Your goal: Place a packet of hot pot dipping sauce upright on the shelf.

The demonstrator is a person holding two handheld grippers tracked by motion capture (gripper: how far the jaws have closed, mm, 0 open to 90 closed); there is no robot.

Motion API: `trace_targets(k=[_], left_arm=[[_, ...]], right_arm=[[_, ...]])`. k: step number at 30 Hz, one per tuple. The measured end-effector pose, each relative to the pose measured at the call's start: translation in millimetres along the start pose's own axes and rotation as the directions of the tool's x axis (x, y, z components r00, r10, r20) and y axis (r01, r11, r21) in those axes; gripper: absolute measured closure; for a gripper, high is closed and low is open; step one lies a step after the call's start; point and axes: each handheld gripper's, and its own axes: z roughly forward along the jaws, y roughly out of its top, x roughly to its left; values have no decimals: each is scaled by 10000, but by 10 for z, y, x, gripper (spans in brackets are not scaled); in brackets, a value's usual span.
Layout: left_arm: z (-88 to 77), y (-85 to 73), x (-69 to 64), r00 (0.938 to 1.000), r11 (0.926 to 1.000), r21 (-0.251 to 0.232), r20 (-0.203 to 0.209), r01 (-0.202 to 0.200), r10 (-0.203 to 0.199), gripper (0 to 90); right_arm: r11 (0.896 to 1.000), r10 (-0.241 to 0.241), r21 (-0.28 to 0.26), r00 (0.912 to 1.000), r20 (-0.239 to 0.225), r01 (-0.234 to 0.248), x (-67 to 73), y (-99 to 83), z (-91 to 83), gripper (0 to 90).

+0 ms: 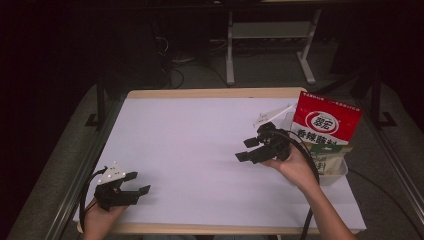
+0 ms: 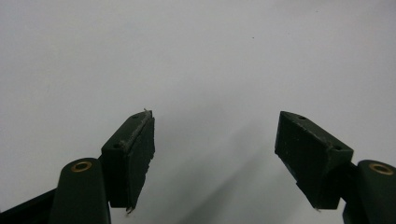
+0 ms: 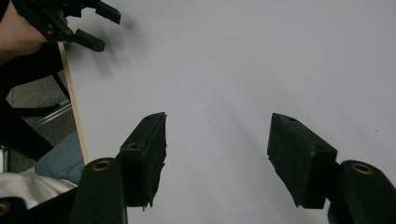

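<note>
Table [image 1: 200, 150]: white sheet over its top, wooden edge exposed at far and near sides.

Left gripper [image 1: 134, 183]: near left corner of the table, just above the sheet, jaws apart with nothing between, pointing right.

Right gripper [image 1: 248, 149]: right of centre, above the sheet, well apart from the left gripper, jaws apart with nothing between, pointing left.

Clear tub [image 1: 336, 172]: right edge of the table, just behind and right of the right gripper.

Seasoning pouch [image 1: 324, 127]: upright in the clear tub, leaning slightly.

Frame legs [image 1: 230, 50]: on the floor beyond the far edge.
</note>
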Motion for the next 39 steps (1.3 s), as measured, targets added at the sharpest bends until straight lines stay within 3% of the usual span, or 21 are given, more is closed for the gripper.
trace_targets(k=[9, 16, 18, 25, 33, 38, 39], left_arm=[[-20, -1, -2, 9999, 9999, 73, -40, -137, 137, 284], [-18, -8, -18, 10000, 10000, -1, -19, -19, 19, 284], [-22, -7, -23, 10000, 10000, 10, -28, -80, 80, 284], [-25, -4, -43, 9998, 9998, 68, -11, -186, 186, 284], [-22, 4, -68, 9995, 9995, 48, 27, -304, 304, 284], [-8, 14, -101, 9996, 9997, 32, 54, -260, 260, 283], [-8, 20, -97, 9992, 9992, 60, 42, -403, 403, 283]], right_arm=[[9999, 113, 88, 9998, -152, -112, 13, -133, 136, 353], [9997, 201, 172, 9996, -199, -198, 25, -265, 233, 352], [9995, 241, 199, 9997, -67, -240, 28, -315, 255, 350], [9982, 529, 294, 9981, -308, -520, 49, -499, 334, 329], [9970, 674, 403, 9975, -197, -665, 80, -664, 393, 312], [9984, 504, 248, 9987, -75, -502, 154, -727, 361, 300], [9987, 457, 208, 9990, 1, -457, 173, -741, 358, 293]])
